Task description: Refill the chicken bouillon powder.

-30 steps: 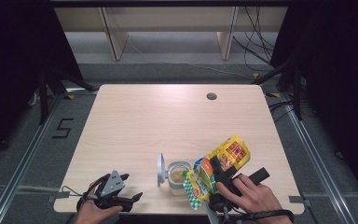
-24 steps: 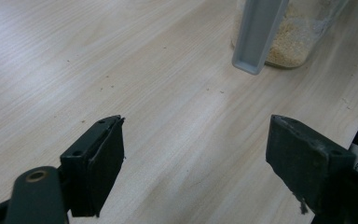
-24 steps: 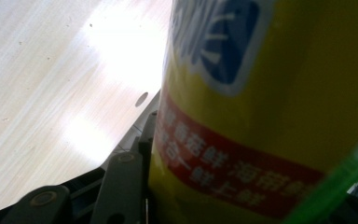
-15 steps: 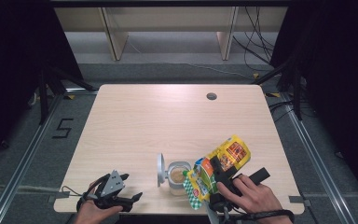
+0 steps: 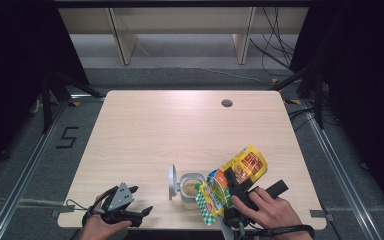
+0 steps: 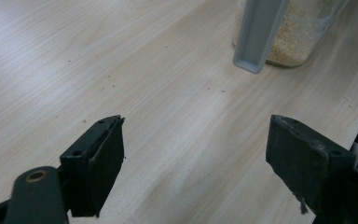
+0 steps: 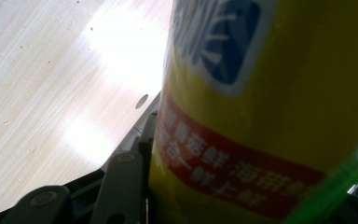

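High view: the right gripper [image 5: 230,184] holds the yellow packet [image 5: 232,177] tilted over the open jar [image 5: 189,188] near the surface's [image 5: 180,130] front edge. The left gripper [image 5: 139,202] sits at the front-left corner.

Left gripper view: jaws wide apart, empty.

Right gripper view: jaws clamped on the packet.

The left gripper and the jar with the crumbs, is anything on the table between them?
No. In the high view only bare table separates the left gripper from the jar, whose lid stands open.
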Available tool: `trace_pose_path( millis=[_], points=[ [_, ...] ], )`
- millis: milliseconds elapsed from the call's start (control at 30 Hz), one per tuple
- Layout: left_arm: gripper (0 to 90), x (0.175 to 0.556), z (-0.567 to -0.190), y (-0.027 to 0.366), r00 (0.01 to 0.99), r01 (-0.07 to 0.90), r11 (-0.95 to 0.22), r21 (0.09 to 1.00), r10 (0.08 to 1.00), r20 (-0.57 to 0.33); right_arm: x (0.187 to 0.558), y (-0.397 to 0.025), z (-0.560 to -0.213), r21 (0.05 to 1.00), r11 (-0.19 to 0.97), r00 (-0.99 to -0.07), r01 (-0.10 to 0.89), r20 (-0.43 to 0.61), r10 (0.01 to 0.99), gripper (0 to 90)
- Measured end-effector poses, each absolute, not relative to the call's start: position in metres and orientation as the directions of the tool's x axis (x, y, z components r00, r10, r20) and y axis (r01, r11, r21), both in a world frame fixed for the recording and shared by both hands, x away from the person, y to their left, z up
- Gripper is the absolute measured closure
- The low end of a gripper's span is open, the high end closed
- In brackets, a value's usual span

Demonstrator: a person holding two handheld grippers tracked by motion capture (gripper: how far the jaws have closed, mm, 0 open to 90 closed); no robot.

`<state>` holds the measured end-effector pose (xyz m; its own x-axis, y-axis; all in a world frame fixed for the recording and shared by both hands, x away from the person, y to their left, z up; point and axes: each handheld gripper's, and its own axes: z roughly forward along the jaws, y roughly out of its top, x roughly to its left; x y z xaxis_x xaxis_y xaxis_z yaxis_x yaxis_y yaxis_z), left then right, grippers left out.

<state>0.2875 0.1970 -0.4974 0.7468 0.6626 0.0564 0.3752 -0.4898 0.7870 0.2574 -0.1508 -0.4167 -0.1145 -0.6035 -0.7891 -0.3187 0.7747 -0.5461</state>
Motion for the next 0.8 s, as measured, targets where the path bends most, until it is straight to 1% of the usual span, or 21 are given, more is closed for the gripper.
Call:
trace_pose_path(
  millis=[33,67,100,133,167,200,333,367,400,433,467,500,567,600,633,667,800],
  points=[
    [18.8,0.2873,-0.4981,0.1963,0.745,0.381,-0.481,0.790,0.666,0.046,0.2573,-0.1509,-0.4165,-0.551,0.773,-0.099,-0.314,-0.791,-0.604,61.3],
    [18.8,0.2873,-0.4973,0.1967,0.748,0.373,-0.495,0.785,0.660,0.061,0.2572,-0.1509,-0.4164,-0.554,0.773,-0.100,-0.310,-0.789,-0.606,61.3],
    [18.8,0.2870,-0.4973,0.1965,0.749,0.385,-0.489,0.783,0.661,0.046,0.2572,-0.1510,-0.4163,-0.552,0.773,-0.115,-0.312,-0.786,-0.607,61.3],
    [18.8,0.2879,-0.4973,0.1974,0.750,0.370,-0.502,0.782,0.658,0.068,0.2574,-0.1512,-0.4165,-0.551,0.773,-0.116,-0.314,-0.786,-0.607,61.3],
    [18.8,0.2878,-0.4972,0.1973,0.750,0.367,-0.499,0.785,0.659,0.068,0.2581,-0.1514,-0.4171,-0.550,0.774,-0.119,-0.315,-0.786,-0.607,61.3],
    [18.8,0.2874,-0.4971,0.1973,0.749,0.382,-0.496,0.780,0.660,0.053,0.2583,-0.1514,-0.4179,-0.551,0.773,-0.115,-0.314,-0.786,-0.607,61.3],
    [18.8,0.2874,-0.4976,0.1967,0.749,0.380,-0.487,0.786,0.661,0.048,0.2572,-0.1511,-0.4167,-0.551,0.773,-0.101,-0.315,-0.790,-0.604,61.3],
    [18.8,0.2877,-0.4970,0.1978,0.757,0.364,-0.510,0.779,0.649,0.071,0.2573,-0.1506,-0.4166,-0.549,0.775,-0.113,-0.314,-0.789,-0.604,61.4],
    [18.8,0.2874,-0.4976,0.1970,0.749,0.377,-0.500,0.780,0.660,0.061,0.2571,-0.1505,-0.4169,-0.549,0.775,-0.115,-0.314,-0.788,-0.605,61.3],
    [18.8,0.2880,-0.4960,0.1984,0.756,0.376,-0.520,0.767,0.650,0.070,0.2568,-0.1506,-0.4168,-0.552,0.772,-0.113,-0.317,-0.786,-0.608,61.3],
    [18.8,0.2878,-0.4975,0.1971,0.749,0.368,-0.496,0.787,0.659,0.065,0.2567,-0.1508,-0.4166,-0.549,0.773,-0.111,-0.316,-0.788,-0.605,61.3],
    [18.8,0.2875,-0.4975,0.1970,0.749,0.378,-0.489,0.786,0.661,0.051,0.2570,-0.1504,-0.4161,-0.552,0.772,-0.111,-0.316,-0.787,-0.607,61.3],
    [18.8,0.2875,-0.4962,0.1982,0.757,0.367,-0.517,0.773,0.649,0.075,0.2567,-0.1504,-0.4169,-0.549,0.775,-0.115,-0.314,-0.788,-0.605,61.3],
    [18.8,0.2874,-0.4967,0.1971,0.753,0.383,-0.500,0.776,0.656,0.051,0.2567,-0.1503,-0.4170,-0.551,0.771,-0.113,-0.318,-0.786,-0.608,61.3],
    [18.8,0.2873,-0.4976,0.1964,0.749,0.379,-0.488,0.786,0.661,0.048,0.2571,-0.1503,-0.4171,-0.551,0.770,-0.113,-0.322,-0.785,-0.609,61.4],
    [18.8,0.2877,-0.4968,0.1977,0.756,0.370,-0.508,0.778,0.651,0.066,0.2573,-0.1504,-0.4177,-0.554,0.770,-0.101,-0.317,-0.787,-0.608,61.3],
    [18.8,0.2870,-0.4980,0.1959,0.747,0.382,-0.477,0.791,0.664,0.040,0.2570,-0.1503,-0.4171,-0.549,0.772,-0.114,-0.321,-0.786,-0.607,61.4]
  ],
)
